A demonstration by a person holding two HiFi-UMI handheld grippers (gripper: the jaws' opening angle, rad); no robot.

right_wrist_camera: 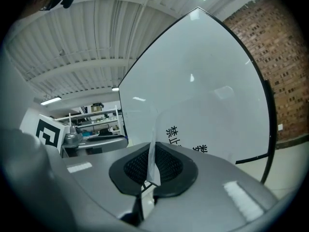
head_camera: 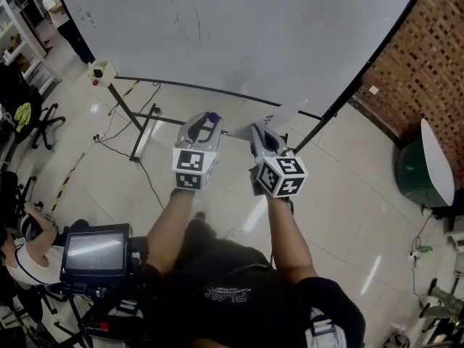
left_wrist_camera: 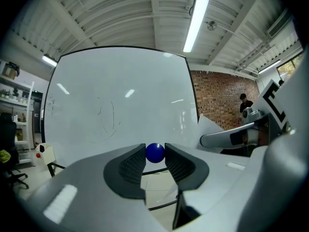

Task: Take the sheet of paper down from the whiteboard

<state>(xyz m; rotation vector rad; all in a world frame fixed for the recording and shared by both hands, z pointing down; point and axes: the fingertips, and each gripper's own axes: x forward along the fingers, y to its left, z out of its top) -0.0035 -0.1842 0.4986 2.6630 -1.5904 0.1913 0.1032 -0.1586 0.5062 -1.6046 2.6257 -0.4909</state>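
My right gripper [right_wrist_camera: 152, 167] has its jaws clenched on one edge of the paper [right_wrist_camera: 175, 132]. The sheet stands out in front of the whiteboard [head_camera: 239, 27], near its lower edge. My left gripper [head_camera: 208, 120], just beside the right one, grasps a small blue ball [left_wrist_camera: 155, 152] in its jaws.

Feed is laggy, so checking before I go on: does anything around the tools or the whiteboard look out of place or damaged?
Nothing looks damaged or spilled. The sheet of paper is pinched edge-on in the right tool and bends away from the whiteboard; the left tool grips a small blue ball.
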